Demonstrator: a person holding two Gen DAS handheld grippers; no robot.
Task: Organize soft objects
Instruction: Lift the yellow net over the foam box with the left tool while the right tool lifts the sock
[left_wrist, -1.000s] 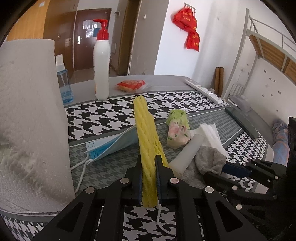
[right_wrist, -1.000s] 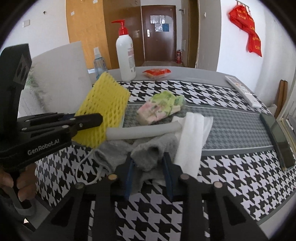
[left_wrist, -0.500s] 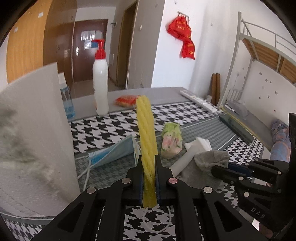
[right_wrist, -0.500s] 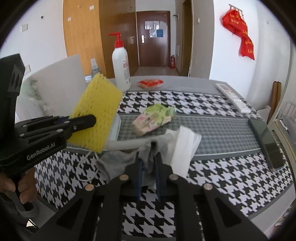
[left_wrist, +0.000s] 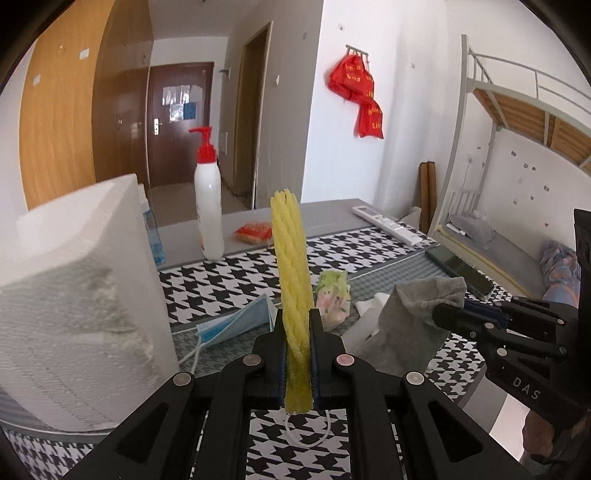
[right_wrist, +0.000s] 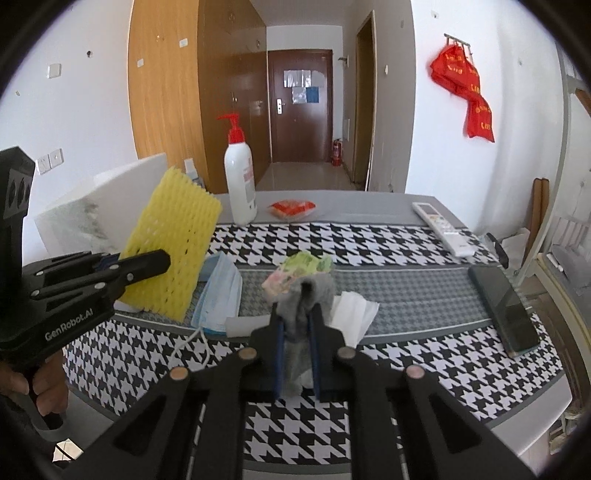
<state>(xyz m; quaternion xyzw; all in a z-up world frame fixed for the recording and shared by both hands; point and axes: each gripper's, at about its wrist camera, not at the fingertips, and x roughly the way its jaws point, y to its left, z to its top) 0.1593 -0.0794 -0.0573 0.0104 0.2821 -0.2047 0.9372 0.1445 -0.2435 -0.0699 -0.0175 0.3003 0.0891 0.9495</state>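
Two soft items lifted clear of the tabletop

Left gripper jaws clench a yellow foam net, long axis forward; right gripper jaws pinch a grey sock.

"GenRobot.AI" stands on the left gripper, "DAS" on the right gripper

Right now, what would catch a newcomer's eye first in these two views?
The yellow foam net, clamped upright in the left gripper above the houndstooth tablecloth. Next, the grey sock pinched in the right gripper, just in front of the white tissue. Behind, a red-capped pump bottle stands at the cloth's far edge.
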